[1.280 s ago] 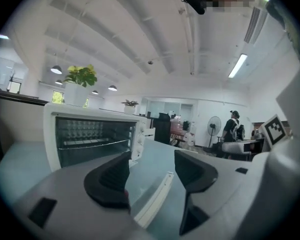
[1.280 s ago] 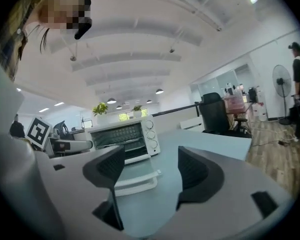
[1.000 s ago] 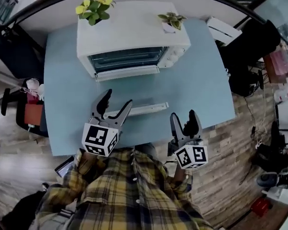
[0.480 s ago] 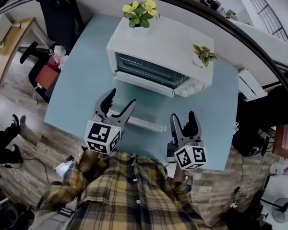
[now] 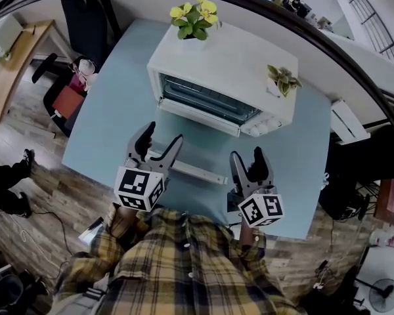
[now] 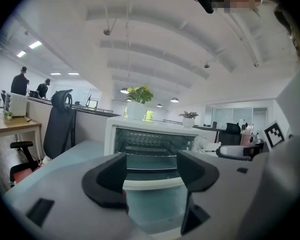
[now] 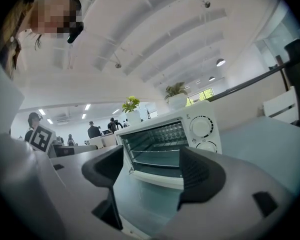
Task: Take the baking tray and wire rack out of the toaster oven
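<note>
The white toaster oven [image 5: 231, 63] stands at the back of the blue table [image 5: 111, 123]. Its glass door hangs open and lies flat toward me, with the white handle bar [image 5: 189, 170] just beyond my grippers. Inside the oven cavity [image 6: 152, 146] a wire rack [image 7: 157, 159] and a flat tray [image 6: 151, 162] sit on their rails. My left gripper [image 5: 156, 146] is open near the handle's left end. The right gripper [image 5: 248, 163] is open to the right of the handle. Both hold nothing, with the jaws wide apart in both gripper views.
A yellow-flowered plant [image 5: 194, 13] and a small green plant [image 5: 282, 77] stand on the oven's top. An office chair [image 5: 75, 12] and a red stool [image 5: 67, 100] stand left of the table. A white box [image 5: 349, 120] lies off the table's right side.
The head view has swung, so the oven now sits turned and further right in the picture. Both grippers stay open near the door handle; the right one has edged slightly forward.
</note>
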Demonstrator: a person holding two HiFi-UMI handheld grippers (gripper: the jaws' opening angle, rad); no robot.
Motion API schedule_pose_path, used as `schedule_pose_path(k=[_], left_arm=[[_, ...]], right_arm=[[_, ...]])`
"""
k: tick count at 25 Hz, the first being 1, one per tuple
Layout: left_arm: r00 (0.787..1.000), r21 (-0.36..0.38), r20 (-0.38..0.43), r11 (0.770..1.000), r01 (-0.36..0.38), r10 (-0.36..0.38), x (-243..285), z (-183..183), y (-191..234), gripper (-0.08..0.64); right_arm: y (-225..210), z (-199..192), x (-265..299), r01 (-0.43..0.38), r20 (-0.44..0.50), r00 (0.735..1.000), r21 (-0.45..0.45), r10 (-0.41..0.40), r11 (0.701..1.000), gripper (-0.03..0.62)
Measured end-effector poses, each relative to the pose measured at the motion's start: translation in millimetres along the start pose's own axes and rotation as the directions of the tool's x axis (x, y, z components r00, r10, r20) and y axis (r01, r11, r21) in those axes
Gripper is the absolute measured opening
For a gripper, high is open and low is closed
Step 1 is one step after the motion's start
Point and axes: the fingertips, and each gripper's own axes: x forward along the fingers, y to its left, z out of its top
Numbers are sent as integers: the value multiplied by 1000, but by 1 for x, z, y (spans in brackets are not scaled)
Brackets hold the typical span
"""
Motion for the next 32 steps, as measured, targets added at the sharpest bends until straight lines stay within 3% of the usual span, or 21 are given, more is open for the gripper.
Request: schedule_pose_path(k=[10, 18, 25, 32], left_arm=[[999, -61, -3, 997, 46, -46, 17, -2, 5, 299], [993, -178, -13, 978, 111, -115, 31, -11, 0, 299], [986, -348, 6, 924, 158, -166, 49, -15, 2, 298], [981, -441, 10, 880, 178, -194, 70, -22, 9, 296]], right_arm=[[7, -5, 18, -10, -1, 1000, 45, 10, 999, 330], [20, -14, 45, -65, -9, 998, 82, 66, 995, 330], [24, -18, 62, -86, 12, 996, 144, 85, 986, 330], [13, -22, 77, -67, 50, 997, 291, 54, 954, 328]])
